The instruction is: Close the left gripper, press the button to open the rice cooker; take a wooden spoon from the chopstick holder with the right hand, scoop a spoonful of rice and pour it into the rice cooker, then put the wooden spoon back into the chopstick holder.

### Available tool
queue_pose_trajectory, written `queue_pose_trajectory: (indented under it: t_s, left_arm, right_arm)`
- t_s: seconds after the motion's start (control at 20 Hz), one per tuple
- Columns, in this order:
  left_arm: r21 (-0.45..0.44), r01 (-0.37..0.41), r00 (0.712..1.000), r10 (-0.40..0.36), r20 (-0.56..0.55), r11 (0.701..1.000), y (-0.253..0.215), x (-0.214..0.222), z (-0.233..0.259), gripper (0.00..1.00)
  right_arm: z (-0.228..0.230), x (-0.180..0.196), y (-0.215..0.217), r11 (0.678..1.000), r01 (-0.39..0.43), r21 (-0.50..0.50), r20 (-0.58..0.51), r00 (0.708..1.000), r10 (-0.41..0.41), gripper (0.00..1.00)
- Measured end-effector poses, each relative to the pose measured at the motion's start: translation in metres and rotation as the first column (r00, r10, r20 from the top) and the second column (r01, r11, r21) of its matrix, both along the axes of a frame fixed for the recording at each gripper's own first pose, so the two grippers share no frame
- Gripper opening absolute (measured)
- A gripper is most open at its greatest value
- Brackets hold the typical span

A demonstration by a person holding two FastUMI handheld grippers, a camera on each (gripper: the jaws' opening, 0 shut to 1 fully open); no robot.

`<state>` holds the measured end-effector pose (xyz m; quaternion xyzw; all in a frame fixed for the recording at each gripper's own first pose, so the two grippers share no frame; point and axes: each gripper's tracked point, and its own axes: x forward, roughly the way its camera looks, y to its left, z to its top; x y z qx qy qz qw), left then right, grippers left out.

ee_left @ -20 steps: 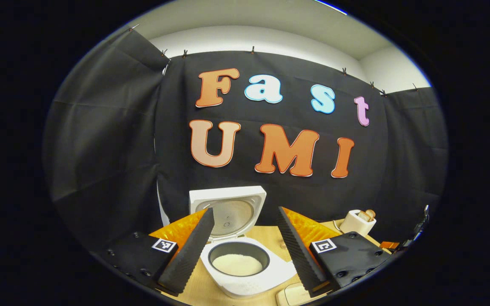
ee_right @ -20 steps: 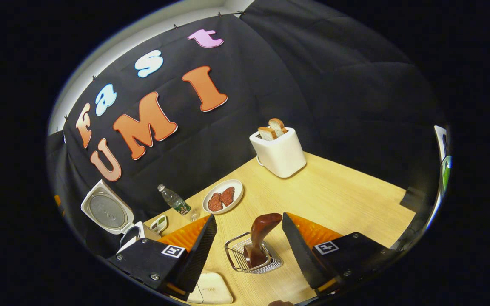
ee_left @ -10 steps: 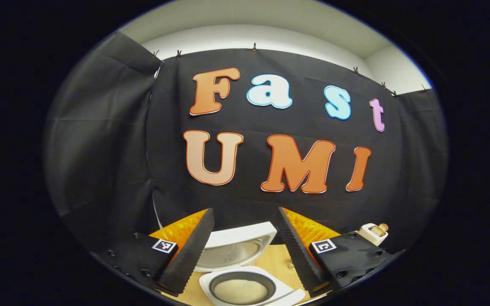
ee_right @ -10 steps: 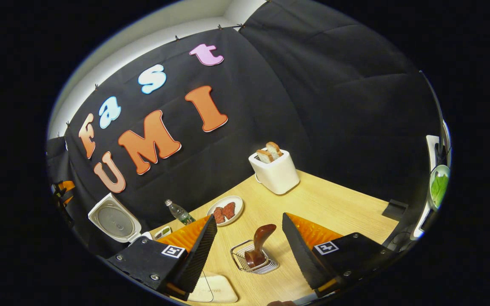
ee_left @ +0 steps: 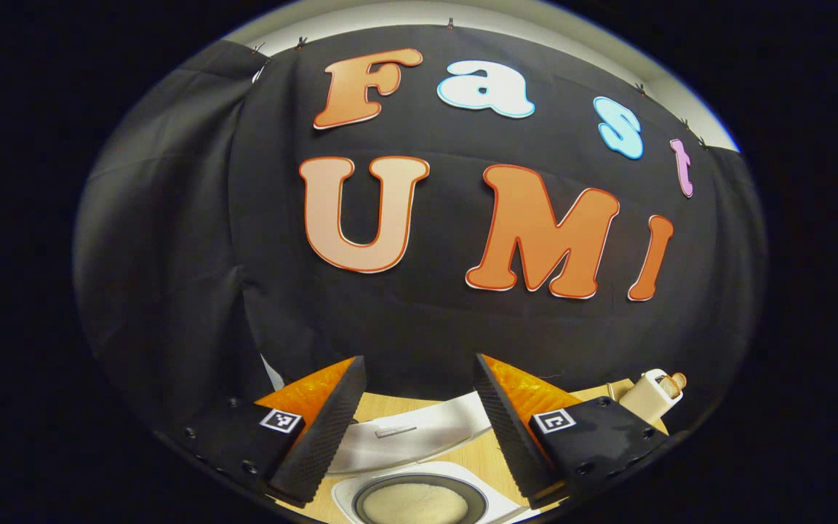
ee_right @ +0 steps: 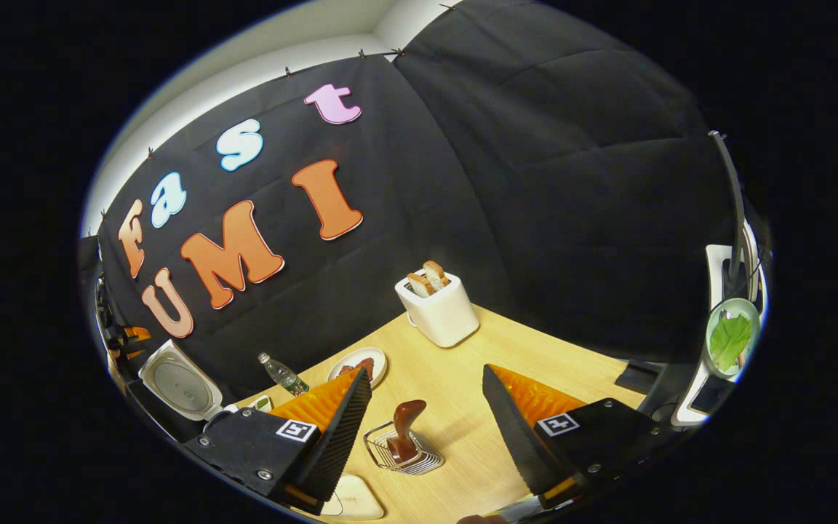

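Both my tools spread, empty: left tool (ee_left: 419, 429) over open rice cooker (ee_left: 419, 501); right tool (ee_right: 425, 429) above wooden spoon (ee_right: 406, 429) in holder (ee_right: 403, 455).

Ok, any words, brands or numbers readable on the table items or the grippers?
Nothing readable.
On the water bottle: label too small.
On the rice cooker lid: small mark, blurred.
On the left gripper and right gripper: square markers, coded patterns, no words.

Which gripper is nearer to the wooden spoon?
Right. The right gripper hangs open just above the spoon, which stands in the holder. The left gripper is open over the rice cooker, at the table's far side.
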<state>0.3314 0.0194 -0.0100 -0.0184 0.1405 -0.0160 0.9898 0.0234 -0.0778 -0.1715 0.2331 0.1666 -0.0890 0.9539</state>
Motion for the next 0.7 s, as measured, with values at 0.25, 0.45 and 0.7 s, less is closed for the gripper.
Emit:
queue_pose_trajectory:
  t_s: [0.25,0.45,0.7]
  left_arm:
    - [0.064,-0.048,0.995,0.053,-0.084,0.997,0.017,0.017,-0.032,0.99]
    - [0.007,-0.029,0.996,0.029,-0.088,1.0,0.012,0.014,-0.035,1.0]
    - [-0.065,0.056,0.987,-0.064,-0.146,0.996,-0.008,-0.024,-0.047,1.0]
  right_arm:
    - [0.006,0.005,0.006,1.0,-0.004,0.02,0.003,1.0,0.004,0.94]
    - [0.009,0.008,0.018,0.999,-0.034,0.008,0.003,0.999,0.034,0.95]
    - [0.025,0.012,0.036,0.997,-0.078,0.018,0.036,0.996,0.077,0.94]
